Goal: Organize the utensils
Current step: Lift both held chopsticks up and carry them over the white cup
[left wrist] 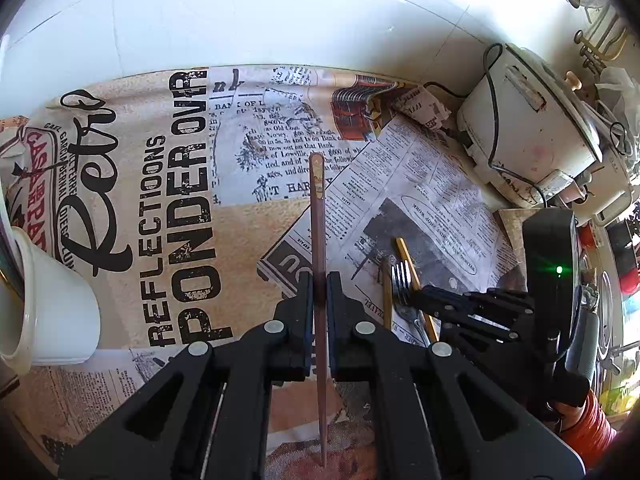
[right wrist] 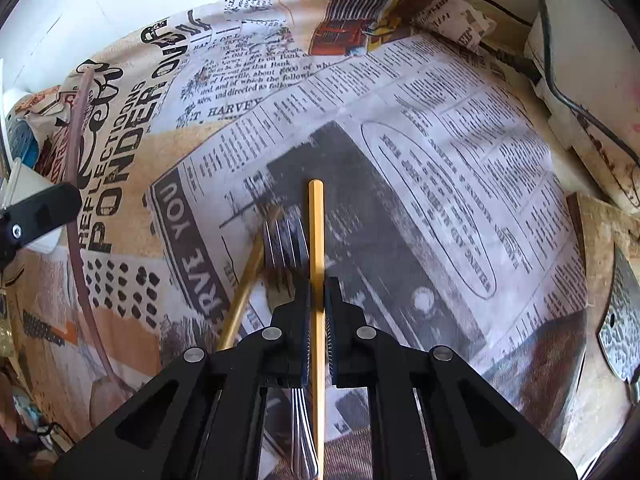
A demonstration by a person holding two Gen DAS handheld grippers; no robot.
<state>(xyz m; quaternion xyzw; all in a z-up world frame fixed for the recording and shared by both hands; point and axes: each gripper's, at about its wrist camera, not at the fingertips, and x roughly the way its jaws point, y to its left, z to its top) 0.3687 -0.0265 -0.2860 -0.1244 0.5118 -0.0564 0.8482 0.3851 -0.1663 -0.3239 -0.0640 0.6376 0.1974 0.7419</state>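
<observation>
Pinching a brown chopstick point(left wrist: 319, 220) mid-shaft, the left gripper point(left wrist: 319, 286) holds it clear above the printed surface point(left wrist: 160, 220), likely ready for sorting. Rightward, the right gripper point(right wrist: 318, 296) clamps a yellow chopstick point(right wrist: 316, 232) (beside a fork point(right wrist: 286, 240) and another chopstick point(right wrist: 248, 276)).

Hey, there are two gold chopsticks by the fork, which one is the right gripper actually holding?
The gold chopstick right of the fork, clamped in the right gripper. The other gold chopstick lies slanted, left of the fork.

My right claw point(right wrist: 317, 300) hides the fork's point(right wrist: 285, 240) neck; the yellow chopstick's point(right wrist: 316, 232) lower end runs off the picture's bottom edge.
</observation>
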